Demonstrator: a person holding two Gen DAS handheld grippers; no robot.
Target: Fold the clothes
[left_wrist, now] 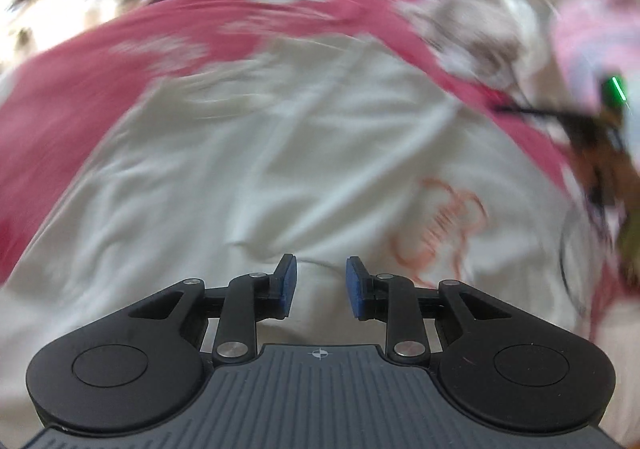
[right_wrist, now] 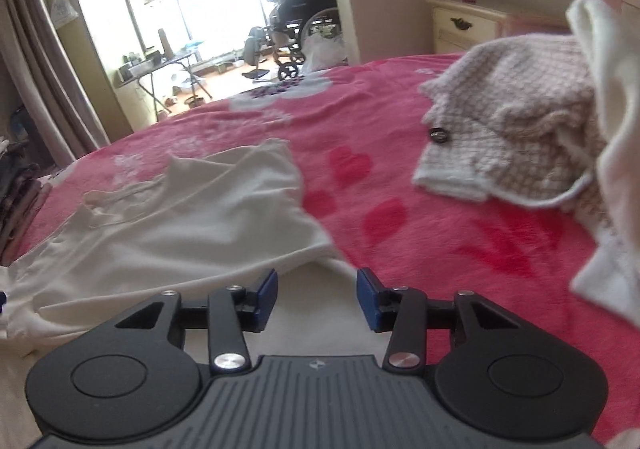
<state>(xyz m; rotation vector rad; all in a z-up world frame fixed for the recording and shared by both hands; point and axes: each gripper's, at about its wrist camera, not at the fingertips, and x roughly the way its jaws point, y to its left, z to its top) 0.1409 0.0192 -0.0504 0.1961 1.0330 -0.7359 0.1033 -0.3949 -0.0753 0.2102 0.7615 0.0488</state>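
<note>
White shirt point(left_wrist: 260, 153) lies spread on the pink blanket point(right_wrist: 440, 249), filling the left view's centre. Both the left gripper point(left_wrist: 320, 285) and right gripper point(right_wrist: 316, 299) hang released, empty, above it; a checked garment point(right_wrist: 508, 137) sits at two o'clock.

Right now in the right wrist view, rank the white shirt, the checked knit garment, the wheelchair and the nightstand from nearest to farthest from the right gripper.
1. white shirt, directly ahead of the right gripper and spreading left
2. checked knit garment, right, on the pink blanket
3. nightstand and wheelchair, both beyond the bed; too close to call.
</note>
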